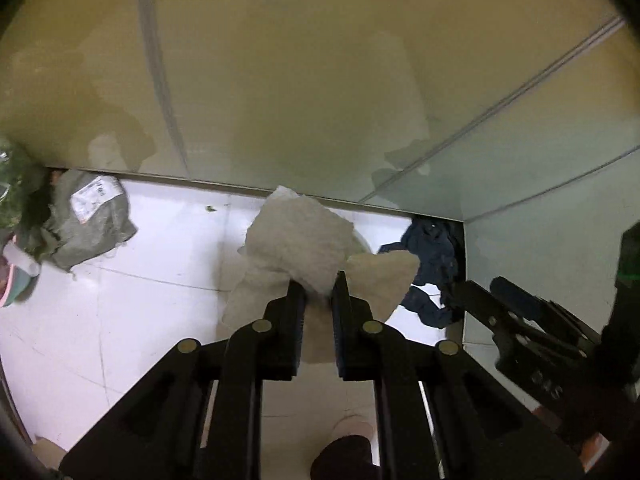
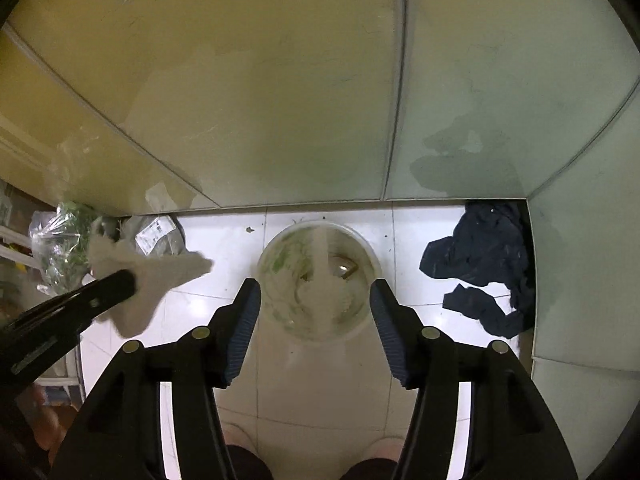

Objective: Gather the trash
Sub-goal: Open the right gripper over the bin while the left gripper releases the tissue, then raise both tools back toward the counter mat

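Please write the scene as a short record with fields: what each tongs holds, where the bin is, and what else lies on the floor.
left tongs: shut on a crumpled paper towel
right tongs: open, nothing between them, above the bin
bin: white, round, on the tiled floor, trash inside
floor, right corner: dark blue cloth
floor, left: grey parcel bag
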A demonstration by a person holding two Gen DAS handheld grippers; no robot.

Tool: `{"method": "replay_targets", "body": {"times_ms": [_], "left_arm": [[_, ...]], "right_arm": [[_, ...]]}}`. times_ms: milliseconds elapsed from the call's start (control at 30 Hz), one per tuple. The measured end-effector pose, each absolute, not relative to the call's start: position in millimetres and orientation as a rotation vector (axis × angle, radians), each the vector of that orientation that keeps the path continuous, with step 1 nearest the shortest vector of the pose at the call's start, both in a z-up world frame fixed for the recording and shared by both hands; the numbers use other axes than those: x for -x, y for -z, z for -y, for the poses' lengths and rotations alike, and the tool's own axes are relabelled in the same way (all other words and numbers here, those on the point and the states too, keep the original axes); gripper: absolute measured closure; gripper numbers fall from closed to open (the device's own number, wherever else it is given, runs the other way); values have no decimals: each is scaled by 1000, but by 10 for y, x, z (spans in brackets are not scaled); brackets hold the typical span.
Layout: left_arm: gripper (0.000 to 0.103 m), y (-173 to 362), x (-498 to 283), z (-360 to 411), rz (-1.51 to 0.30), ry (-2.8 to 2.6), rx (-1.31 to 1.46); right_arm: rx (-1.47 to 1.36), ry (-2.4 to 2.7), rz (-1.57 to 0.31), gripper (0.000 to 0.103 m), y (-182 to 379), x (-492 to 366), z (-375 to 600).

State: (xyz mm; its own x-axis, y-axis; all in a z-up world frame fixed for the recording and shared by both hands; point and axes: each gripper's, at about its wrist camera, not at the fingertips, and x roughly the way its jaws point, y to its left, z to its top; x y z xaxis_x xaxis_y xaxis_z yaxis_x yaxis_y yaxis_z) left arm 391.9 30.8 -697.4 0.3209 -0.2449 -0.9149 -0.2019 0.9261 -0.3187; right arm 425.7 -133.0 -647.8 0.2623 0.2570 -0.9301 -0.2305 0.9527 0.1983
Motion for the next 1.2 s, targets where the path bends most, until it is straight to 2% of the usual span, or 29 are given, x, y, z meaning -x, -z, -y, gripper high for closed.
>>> {"method": "replay_targets", "body": {"times_ms": [33, 67, 167, 200, 400, 567, 800, 1200], "left_arm": [[89, 6993, -3966, -252, -1260, 47, 411], [81, 7003, -3995, -218, -1267, 53, 409], [50, 7077, -4087, -130, -1295, 77, 403], [47, 7070, -4104, -95, -1303, 85, 395], [46, 6892, -4077, -41, -1345, 82, 367], [46, 6408, -3962, -76, -1330, 77, 345], [46, 5125, -3806, -171, -1236, 67, 283], [46, 2699, -3418, -425, -960, 93, 230]], "right_arm": [[-18, -323, -1260, 48, 6461, -4257, 1347], [-11, -319, -1257, 48, 6451, -4262, 1358], [8, -301, -1241, 48, 6336, -4255, 1430], [11, -296, -1238, 48, 6310, -4263, 1433], [-1, -271, -1219, 46, 6029, -4272, 1516], [-14, -280, -1206, 46, 5634, -4257, 1544], [-31, -292, -1156, 46, 4816, -4184, 1561], [-53, -317, -969, 46, 2904, -3818, 1417]]}}
